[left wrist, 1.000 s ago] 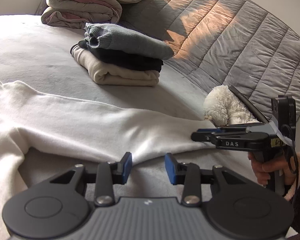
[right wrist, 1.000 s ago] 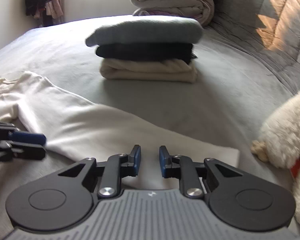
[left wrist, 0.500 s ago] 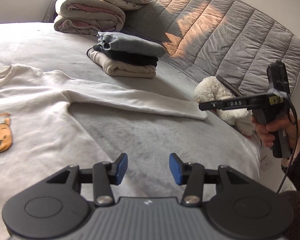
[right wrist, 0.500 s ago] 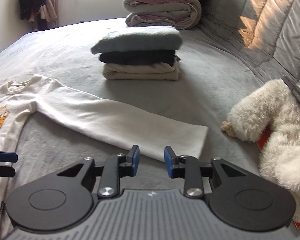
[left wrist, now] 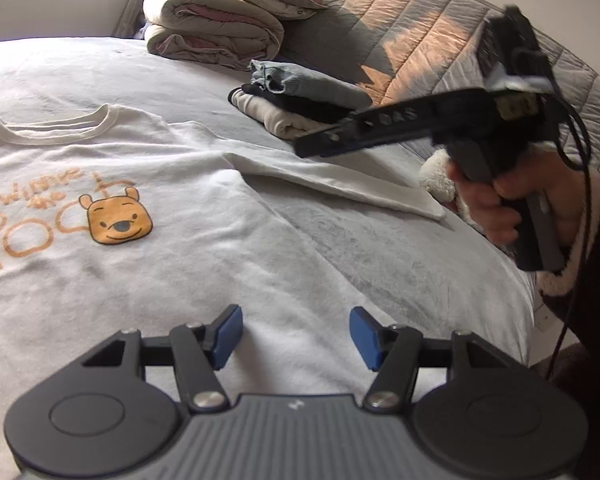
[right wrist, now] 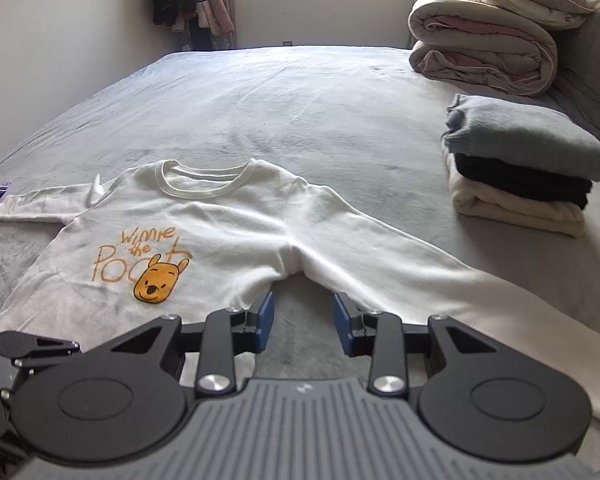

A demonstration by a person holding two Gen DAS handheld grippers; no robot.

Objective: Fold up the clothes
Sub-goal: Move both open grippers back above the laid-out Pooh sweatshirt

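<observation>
A white long-sleeved sweatshirt [right wrist: 228,232] with an orange Winnie the Pooh print lies flat, face up, on the grey bed; it also shows in the left wrist view [left wrist: 180,240]. Its right sleeve [right wrist: 440,280] stretches out to the right. My left gripper [left wrist: 296,338] is open and empty, above the lower body of the sweatshirt. My right gripper [right wrist: 303,320] is open and empty, above the gap between the body and the right sleeve. The right gripper also shows from the side in the left wrist view [left wrist: 312,146], held in the air.
A stack of three folded garments [right wrist: 520,164], grey, black and cream, sits at the right. A rolled duvet and pillow [right wrist: 488,40] lie behind it. A white plush toy [left wrist: 436,176] is by the quilted headboard [left wrist: 420,52]. The bed [right wrist: 300,100] stretches to a window wall.
Both grippers have pulled back and swung left, away from the sleeve end towards the sweatshirt body. Both have opened wider. The right gripper has risen.
</observation>
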